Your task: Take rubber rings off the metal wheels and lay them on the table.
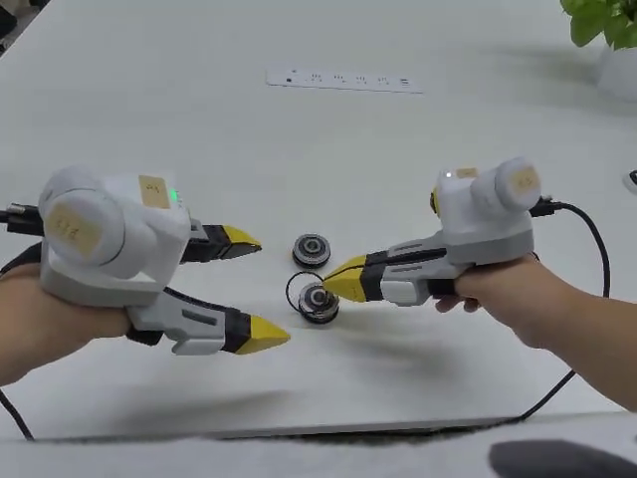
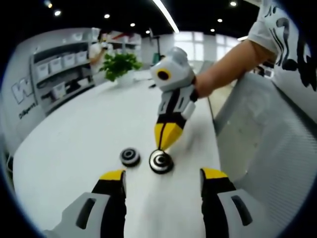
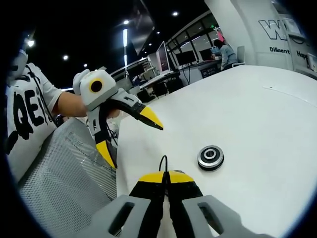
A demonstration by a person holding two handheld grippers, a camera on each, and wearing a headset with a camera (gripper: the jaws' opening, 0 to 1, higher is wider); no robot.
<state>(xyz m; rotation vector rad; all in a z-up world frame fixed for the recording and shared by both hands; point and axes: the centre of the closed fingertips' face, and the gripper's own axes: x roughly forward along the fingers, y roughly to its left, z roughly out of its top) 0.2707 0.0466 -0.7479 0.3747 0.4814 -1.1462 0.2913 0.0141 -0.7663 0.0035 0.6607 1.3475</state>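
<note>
At left: left gripper point(image 1: 257, 287), spread wide and empty, hovering just beside the work, probably to pin a wheel against the pull. In the middle, on the white table point(image 1: 199, 119): 2 metal wheels, far wheel point(image 1: 312, 249) standing alone, near wheel point(image 1: 319, 302) with its thin rubber ring point(image 1: 289, 290) bulging out as a loop, apparently half off. At right: right gripper point(image 1: 333, 283), pressed together on that ring at the wheel's edge, angled low for peeling it outward.
</note>
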